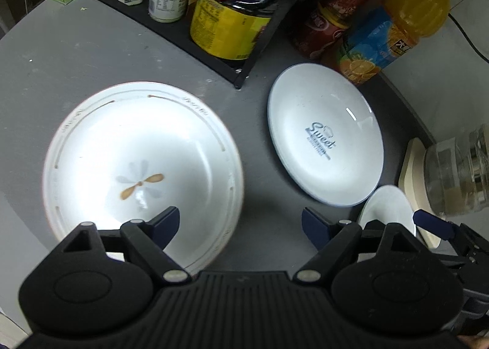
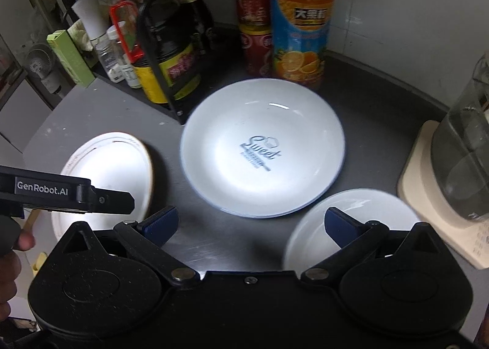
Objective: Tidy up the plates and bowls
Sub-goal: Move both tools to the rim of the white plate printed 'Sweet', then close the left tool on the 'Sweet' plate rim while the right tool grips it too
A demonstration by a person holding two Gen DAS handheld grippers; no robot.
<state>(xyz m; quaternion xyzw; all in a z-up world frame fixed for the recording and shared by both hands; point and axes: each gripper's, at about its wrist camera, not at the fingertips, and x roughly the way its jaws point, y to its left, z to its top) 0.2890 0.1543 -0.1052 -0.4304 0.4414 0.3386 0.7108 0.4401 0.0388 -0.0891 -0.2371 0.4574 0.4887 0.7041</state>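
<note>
With both sets of jaws wide and empty, left gripper (image 1: 240,220) hovers by the bowl (image 1: 140,171), right gripper (image 2: 249,222) by the small dish (image 2: 376,211), plate (image 2: 262,147) beyond, all apart on counter (image 2: 376,122), likely awaiting stacking.

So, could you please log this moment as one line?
left gripper: open, over dragonfly bowl | right gripper: open, empty | Sweet plate, small white bowl: on counter

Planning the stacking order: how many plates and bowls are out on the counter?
3. The leaf-pattern bowl lies on the left, the "Sweet" plate in the middle, and the small plain white dish on the right. None stacked; more may lie outside view.
</note>
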